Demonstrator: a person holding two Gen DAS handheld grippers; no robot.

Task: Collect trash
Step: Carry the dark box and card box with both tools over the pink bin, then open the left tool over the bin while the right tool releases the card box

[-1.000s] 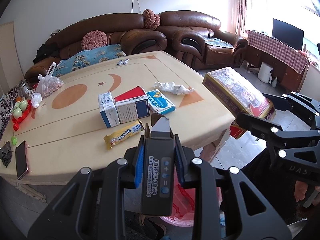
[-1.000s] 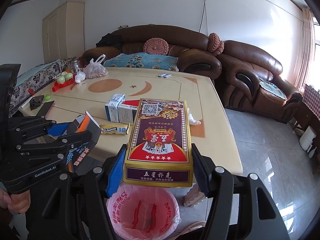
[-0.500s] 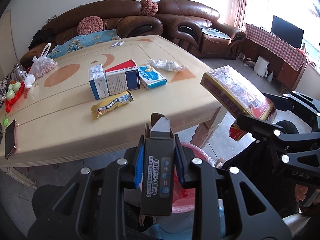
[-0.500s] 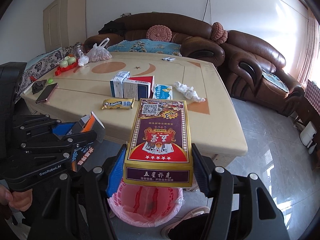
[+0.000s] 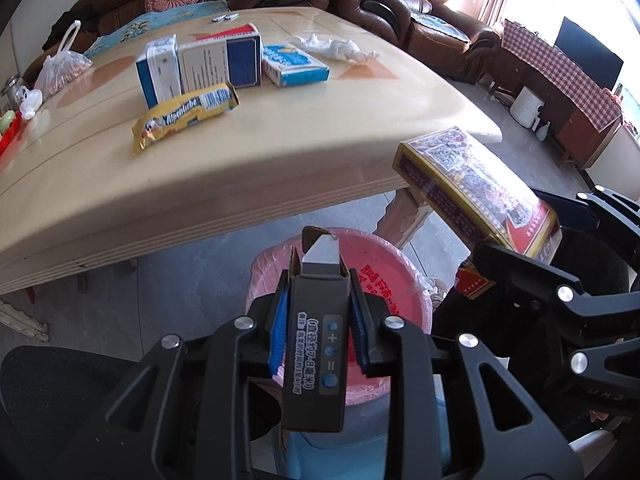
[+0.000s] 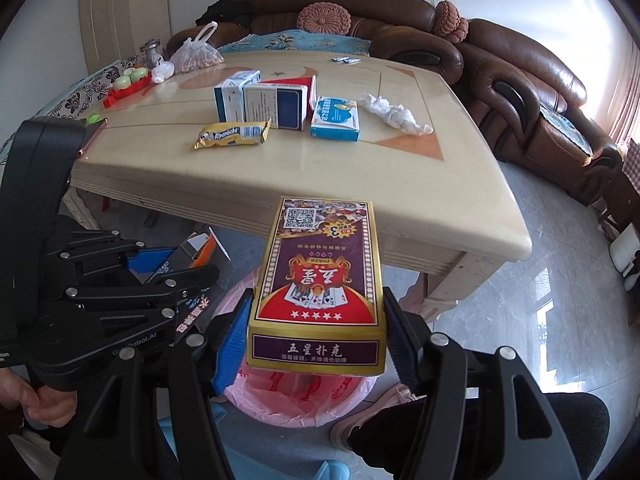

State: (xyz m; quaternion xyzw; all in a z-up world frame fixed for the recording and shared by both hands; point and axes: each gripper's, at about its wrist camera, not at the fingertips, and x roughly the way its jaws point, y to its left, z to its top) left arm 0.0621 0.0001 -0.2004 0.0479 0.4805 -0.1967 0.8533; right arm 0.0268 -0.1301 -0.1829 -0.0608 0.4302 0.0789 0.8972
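Left wrist view, left gripper [image 5: 318, 320] clamping a slim black carton [image 5: 314, 344] over the pink-lined bin [image 5: 384, 276], right gripper [image 6: 318, 344] squeezing a playing-card box [image 6: 318, 280] above the same bin beside the table [image 6: 360, 172], yellow candy wrapper [image 6: 232, 135] lying on top.

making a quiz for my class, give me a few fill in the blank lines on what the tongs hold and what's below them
1. The left tongs are shut on a slim ____ cardboard box.
2. The right tongs grip a red and gold box of playing ____.
3. Below both held boxes stands a bin lined with a ____ plastic bag.
4. The yellow snack wrapper lies on the ____.

Missing words: black; cards; pink; table
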